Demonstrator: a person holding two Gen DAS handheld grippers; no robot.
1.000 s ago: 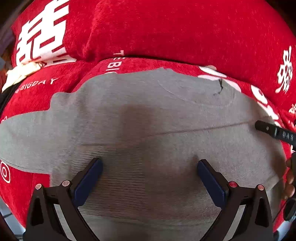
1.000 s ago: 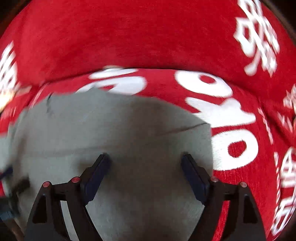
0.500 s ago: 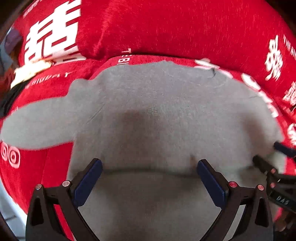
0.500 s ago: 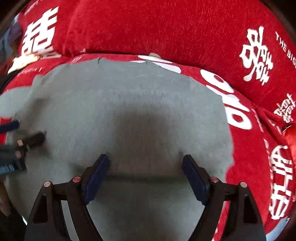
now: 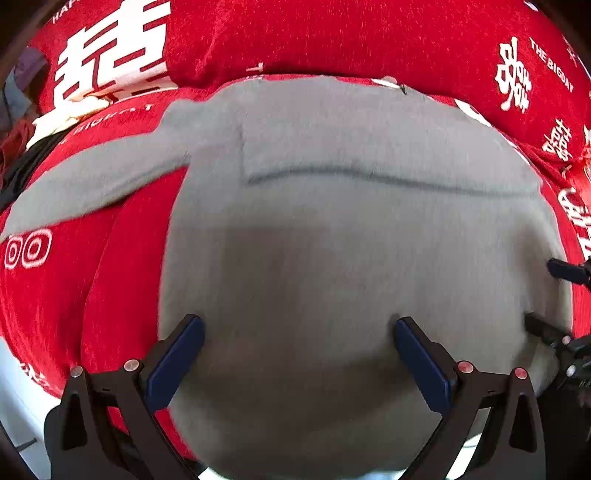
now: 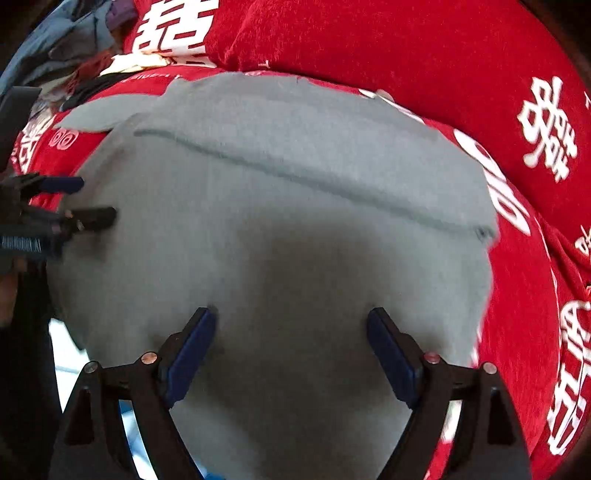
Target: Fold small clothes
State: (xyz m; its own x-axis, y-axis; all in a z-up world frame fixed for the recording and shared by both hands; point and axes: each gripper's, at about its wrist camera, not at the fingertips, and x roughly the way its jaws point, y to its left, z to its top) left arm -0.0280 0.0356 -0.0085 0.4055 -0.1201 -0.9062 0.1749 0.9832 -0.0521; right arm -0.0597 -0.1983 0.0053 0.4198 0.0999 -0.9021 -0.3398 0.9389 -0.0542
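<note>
While both tongs gape, grey sweater (image 5: 332, 221) lies apparently folded, red cover (image 5: 369, 37)

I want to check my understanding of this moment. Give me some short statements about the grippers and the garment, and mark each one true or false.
1. The grey garment lies on a red cover with white print. True.
2. The left gripper is shut on the garment. False: its jaws stand wide open.
3. The right gripper is open. True.
4. The garment is blue. False: it is grey.
5. One sleeve lies spread out sideways on the cover. True.
</note>
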